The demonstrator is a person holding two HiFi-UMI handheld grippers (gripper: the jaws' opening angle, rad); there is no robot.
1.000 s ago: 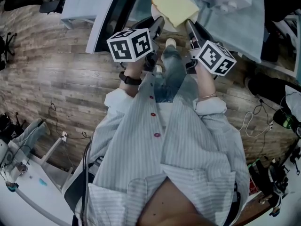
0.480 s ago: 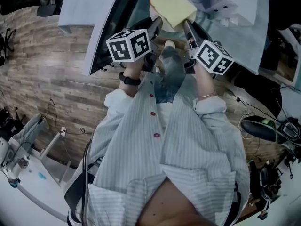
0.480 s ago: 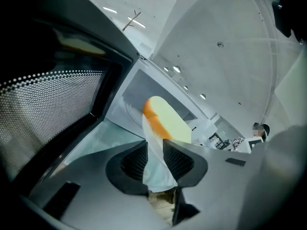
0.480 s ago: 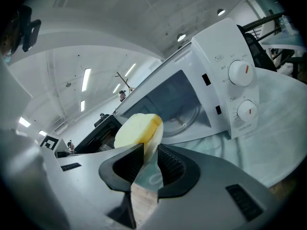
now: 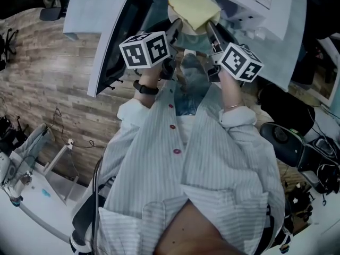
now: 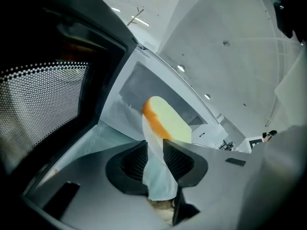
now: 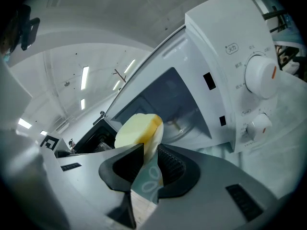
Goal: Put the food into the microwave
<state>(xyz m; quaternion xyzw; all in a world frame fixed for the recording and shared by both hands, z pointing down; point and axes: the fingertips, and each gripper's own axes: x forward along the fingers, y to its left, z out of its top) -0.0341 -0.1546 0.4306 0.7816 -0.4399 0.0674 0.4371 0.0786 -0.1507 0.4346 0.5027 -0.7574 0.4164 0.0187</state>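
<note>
The food (image 5: 192,7), a pale yellow slab with an orange-brown crust along one edge, lies on a plate (image 7: 147,183) that you carry between your two hands, up in the air right at the mouth of the open microwave (image 7: 225,56). From the head view I can't tell whether its far end has crossed into the cavity; it sits on nothing but the plate. Your left hand-held gripper (image 6: 154,153) has its jaws closed to a narrow gap on the plate's left rim, both ribbed pads pressed against the thin white edge. Your right hand-held gripper (image 7: 150,158) does the same on the opposite rim, its pads clamped on the edge, where the plate's teal underside with a looped pattern shows. The food rises just beyond both sets of jaws. Inside the cavity, straight past the food, the glass turntable (image 7: 184,123) shows bare. The microwave's door (image 6: 45,104) is swung wide open on your left, its dotted mesh window facing the left hand-held gripper. To your right is the white control panel with two round knobs (image 7: 259,76), one above the other. Below your arms lie the striped shirt (image 5: 212,158) you wear and the wood-plank floor (image 5: 64,89).
</note>
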